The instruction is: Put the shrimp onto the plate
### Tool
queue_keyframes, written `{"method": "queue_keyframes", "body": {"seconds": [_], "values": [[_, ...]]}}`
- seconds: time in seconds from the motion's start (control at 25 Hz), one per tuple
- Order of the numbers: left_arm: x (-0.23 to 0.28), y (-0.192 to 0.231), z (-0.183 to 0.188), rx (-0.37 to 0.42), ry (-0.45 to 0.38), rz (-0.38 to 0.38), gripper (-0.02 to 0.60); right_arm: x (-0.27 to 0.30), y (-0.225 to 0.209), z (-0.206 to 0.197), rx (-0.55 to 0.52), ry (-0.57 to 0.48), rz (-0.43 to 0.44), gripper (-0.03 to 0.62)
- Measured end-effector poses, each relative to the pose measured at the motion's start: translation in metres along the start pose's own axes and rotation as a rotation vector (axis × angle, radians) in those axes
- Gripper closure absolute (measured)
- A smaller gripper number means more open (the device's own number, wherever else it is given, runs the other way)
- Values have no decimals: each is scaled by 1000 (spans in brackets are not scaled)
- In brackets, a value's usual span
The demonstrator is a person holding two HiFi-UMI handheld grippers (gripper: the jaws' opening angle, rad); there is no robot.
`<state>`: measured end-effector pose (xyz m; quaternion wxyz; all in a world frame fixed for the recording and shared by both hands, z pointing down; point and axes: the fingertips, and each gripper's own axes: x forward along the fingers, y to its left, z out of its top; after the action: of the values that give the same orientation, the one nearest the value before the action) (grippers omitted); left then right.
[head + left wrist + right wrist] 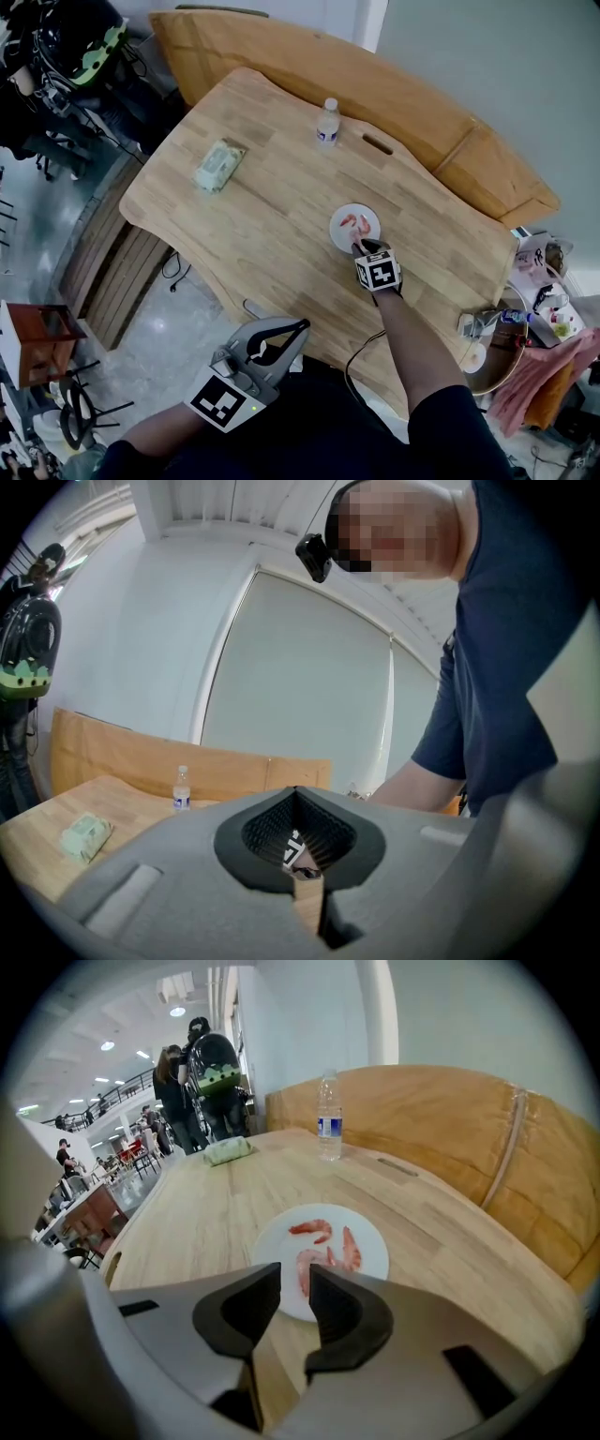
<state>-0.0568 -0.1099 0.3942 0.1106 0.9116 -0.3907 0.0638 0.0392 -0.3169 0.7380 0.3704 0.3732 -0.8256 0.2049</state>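
A small white plate sits on the wooden table with three pink shrimp on it: one at the back, one to the right, one nearest me. My right gripper hovers at the plate's near rim, its jaws a narrow gap apart, and the nearest shrimp shows flat on the plate through that gap. My left gripper is held low by the body, off the table's near edge, jaws together and holding nothing.
A water bottle stands at the table's far side. A green pack of wipes lies far left. A wooden bench runs behind the table. Cluttered items sit at the right.
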Motion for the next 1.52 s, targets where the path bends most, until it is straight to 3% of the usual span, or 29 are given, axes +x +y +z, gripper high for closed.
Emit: {"method": "queue_keyframes", "body": {"seconds": [0.48,0.92,1.52], "values": [[-10,-9,3,-10,-56,-60,583,-104,61,-3,31,-183,1,494],[-16,-29,3,8,-61,-139,583,-228,147,55,-13,-448,65,533],[-15,-50,10,34,-64,-205,583,-349,203,109,-50,-717,131,583]]}}
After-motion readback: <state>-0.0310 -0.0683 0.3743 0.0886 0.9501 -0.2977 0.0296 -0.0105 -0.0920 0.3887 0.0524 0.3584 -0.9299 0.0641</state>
